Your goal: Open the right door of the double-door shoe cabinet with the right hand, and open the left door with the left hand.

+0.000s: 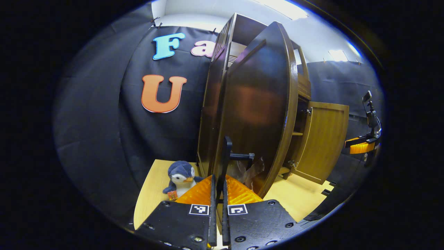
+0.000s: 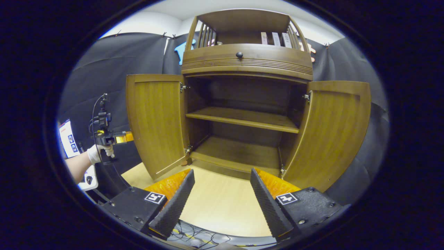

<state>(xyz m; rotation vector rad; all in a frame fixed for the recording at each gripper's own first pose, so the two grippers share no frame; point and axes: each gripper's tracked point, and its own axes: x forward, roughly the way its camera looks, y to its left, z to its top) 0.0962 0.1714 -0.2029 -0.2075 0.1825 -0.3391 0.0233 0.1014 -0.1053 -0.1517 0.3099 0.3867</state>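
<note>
In the right gripper view the brown shoe cabinet [image 2: 247, 59] stands on a light wooden table, and both doors are swung wide. The left door [image 2: 156, 125] and the right door [image 2: 333, 132] show their pale inner faces. My right gripper [image 2: 222, 172] is open in front of the lower shelf and holds nothing. In the left gripper view the left door [image 1: 256, 100] shows its dark outer face, edge-on to me. My left gripper [image 1: 218, 180] is shut on that door's black bar handle [image 1: 227, 151]. A gloved hand [image 2: 99, 152] holds the left gripper [image 2: 116, 138] behind the left door.
A plush penguin [image 1: 180, 175] sits on the table [image 1: 152, 194] beside the cabinet's left side. Above the doors is a drawer with a round knob [image 2: 239, 55]. One shelf [image 2: 242, 118] crosses the bare interior. Cables [image 2: 194, 238] lie at the table's near edge.
</note>
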